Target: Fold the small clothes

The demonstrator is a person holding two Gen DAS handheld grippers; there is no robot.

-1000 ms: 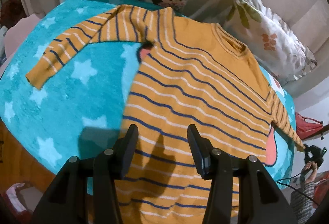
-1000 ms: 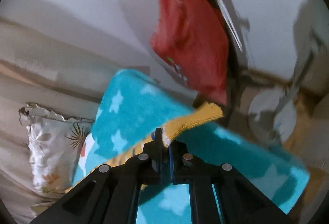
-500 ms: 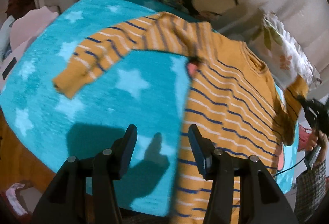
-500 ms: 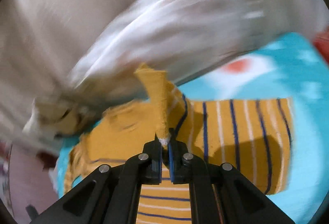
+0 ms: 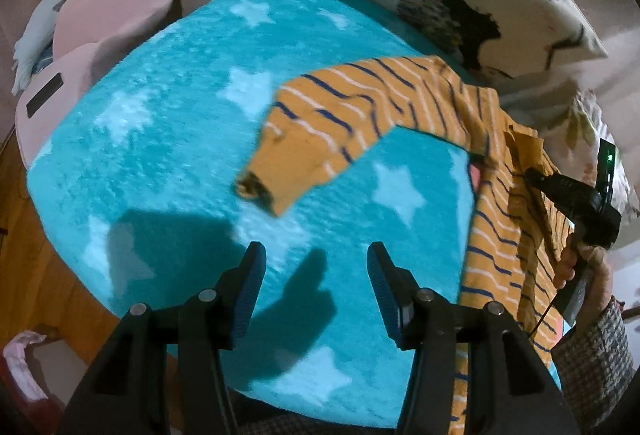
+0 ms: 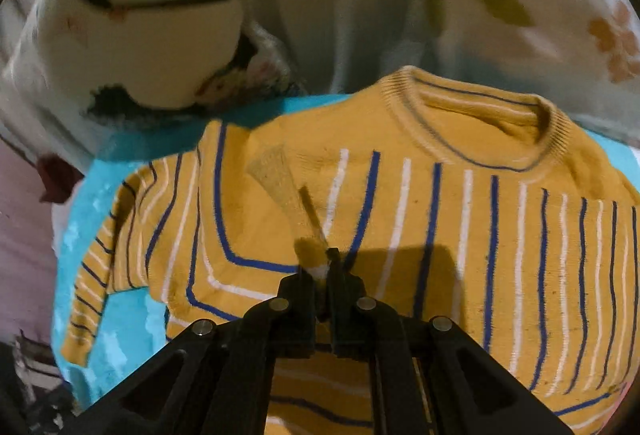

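**Inspector:** Left side first; the left gripper [image 5: 316, 267] hangs over bare blue star blanket [image 5: 168, 139], fingers apart, nothing between them; a second ago it stood over the sweater's hem, so it has shifted off the body toward the spread sleeve [image 5: 320, 139], whose cuff lies ahead of it, apart from the fingers.

**Assistant:** And the sweater itself?

**Inspector:** The striped sweater [image 6: 460, 235] lies flat on the blanket, neck toward the pillows [image 6: 152, 47]; the left sleeve is still stretched out to the side, unfolded.

**Assistant:** The right side?

**Inspector:** The right gripper [image 6: 324, 269] is clamped tight on the other cuff [image 6: 312, 255]; a second ago that cuff was out at the blanket's far edge by a red bag; it has now been carried across and sits above the chest, just below the collar; the left view shows the same tool over the body, held in the person's hand [image 5: 580, 263].

**Assistant:** Meaning for the task?

**Inspector:** In my judgement, the right sleeve fold is nearly made but not released; the left sleeve appears next, and the open gripper seems placed to take it; body folds remain.
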